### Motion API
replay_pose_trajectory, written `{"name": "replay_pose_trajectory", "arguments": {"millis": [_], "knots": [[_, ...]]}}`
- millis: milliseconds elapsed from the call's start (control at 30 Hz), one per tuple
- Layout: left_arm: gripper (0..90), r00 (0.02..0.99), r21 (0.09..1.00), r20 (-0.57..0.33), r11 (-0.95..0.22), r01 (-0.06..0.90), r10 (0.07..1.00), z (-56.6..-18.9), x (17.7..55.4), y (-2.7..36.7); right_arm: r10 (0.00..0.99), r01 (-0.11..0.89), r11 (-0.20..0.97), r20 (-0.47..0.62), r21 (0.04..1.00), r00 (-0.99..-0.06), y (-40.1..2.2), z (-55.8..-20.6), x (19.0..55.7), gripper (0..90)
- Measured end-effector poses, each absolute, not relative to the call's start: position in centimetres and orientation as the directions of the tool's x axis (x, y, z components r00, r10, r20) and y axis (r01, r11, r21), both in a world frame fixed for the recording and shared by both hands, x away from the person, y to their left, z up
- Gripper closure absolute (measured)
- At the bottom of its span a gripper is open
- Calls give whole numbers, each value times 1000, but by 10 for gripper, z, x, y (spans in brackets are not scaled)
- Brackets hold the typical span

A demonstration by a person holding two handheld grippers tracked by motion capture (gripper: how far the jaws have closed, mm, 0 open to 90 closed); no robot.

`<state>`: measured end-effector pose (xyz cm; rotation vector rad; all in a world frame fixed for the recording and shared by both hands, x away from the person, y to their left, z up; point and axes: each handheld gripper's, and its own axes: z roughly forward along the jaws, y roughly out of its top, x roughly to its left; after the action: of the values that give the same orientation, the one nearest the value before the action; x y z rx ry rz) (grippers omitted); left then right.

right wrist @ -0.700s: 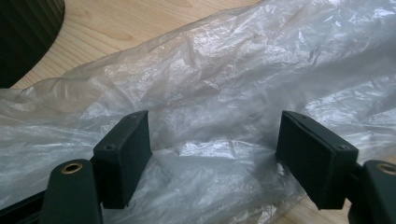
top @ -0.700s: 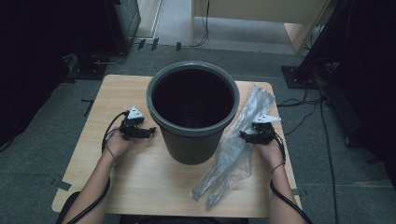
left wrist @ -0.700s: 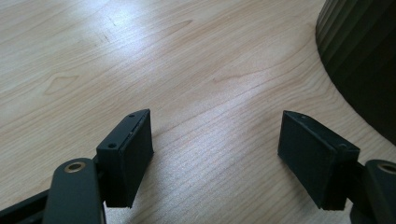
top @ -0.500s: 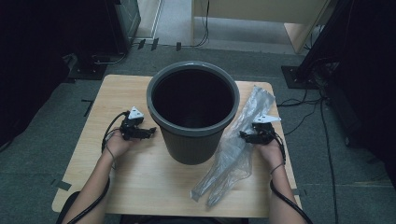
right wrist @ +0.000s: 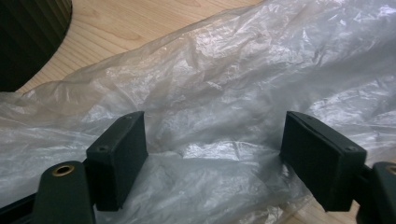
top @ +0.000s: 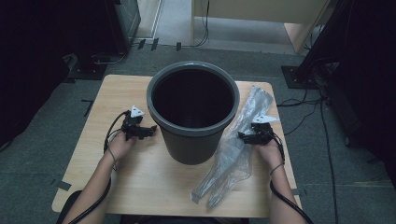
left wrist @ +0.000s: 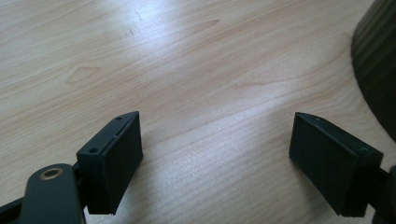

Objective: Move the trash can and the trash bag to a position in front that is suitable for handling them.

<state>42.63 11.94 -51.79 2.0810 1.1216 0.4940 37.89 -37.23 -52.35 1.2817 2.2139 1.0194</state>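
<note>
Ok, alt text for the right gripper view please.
The right claw hangs open over a crumpled clear plastic bag, its two black jaws wide apart with the film between them, not pinched. The wooden table and the dark bin show at upper left.

A light wooden table [top: 140, 182] with rounded corners is standing on grey carpet [top: 42, 154]. A dark grey bucket [top: 193, 140] is sitting upright at the table's middle, toward the far edge. A clear plastic bag [top: 224, 175] is lying crumpled and stretched out on the right, just beside the bucket, running from the far right corner toward the near edge.
</note>
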Motion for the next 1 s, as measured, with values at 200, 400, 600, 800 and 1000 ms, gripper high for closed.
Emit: {"name": "replay_pose_trajectory", "arguments": {"millis": [200, 400, 600, 800, 1000], "knots": [[168, 544, 742, -5, -361, 564, 839, -518, 433, 118, 861, 583, 318, 29, 747, -508, -372, -523, 379, 210], [169, 581, 730, 48, -426, 535, 812, -514, 436, 116, 862, 585, 316, 33, 747, -507, -372, -523, 379, 210], [169, 594, 737, -35, -380, 559, 804, -506, 440, 119, 862, 585, 316, 33, 747, -506, -371, -523, 379, 210], [169, 629, 760, -55, -377, 530, 775, -499, 442, 130, 861, 585, 316, 32, 747, -507, -371, -523, 379, 210], [169, 619, 696, -145, -366, 618, 772, -494, 446, 134, 861, 585, 316, 32, 747, -507, -371, -523, 378, 209]]}}
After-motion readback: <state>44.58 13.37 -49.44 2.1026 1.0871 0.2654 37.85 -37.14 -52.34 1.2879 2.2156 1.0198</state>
